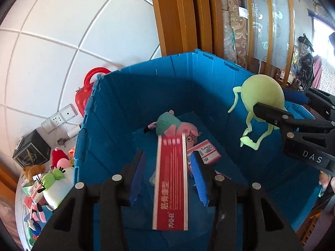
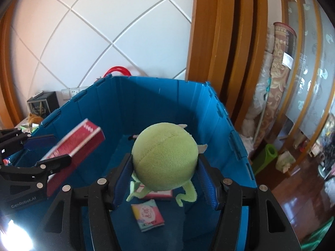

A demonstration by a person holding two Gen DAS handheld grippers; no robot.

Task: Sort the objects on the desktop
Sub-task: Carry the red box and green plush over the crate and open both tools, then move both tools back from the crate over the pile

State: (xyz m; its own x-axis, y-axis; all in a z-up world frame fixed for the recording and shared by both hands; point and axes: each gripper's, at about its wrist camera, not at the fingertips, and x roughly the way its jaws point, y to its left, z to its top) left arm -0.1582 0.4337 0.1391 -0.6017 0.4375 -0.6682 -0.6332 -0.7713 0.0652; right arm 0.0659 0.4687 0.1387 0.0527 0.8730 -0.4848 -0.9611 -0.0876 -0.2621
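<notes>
Here, left claw [image 1: 167, 175] grasping red box [image 1: 170, 188], right claw [image 2: 165, 179] clasping green plush [image 2: 165, 156], "KOTEX" packet [image 2: 147, 214] below.

Red box [image 2: 75, 146] motion-blurred in the right wrist view, print unreadable.

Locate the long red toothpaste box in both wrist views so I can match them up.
Left wrist view: the long red toothpaste box runs up the lower centre, between the left gripper's blue pads, over the bin.
Right wrist view: the same box sits at left, tilted and blurred, in the left gripper.
Shared landmark: the blue plastic bin, with the round green plush toy above it.
</notes>
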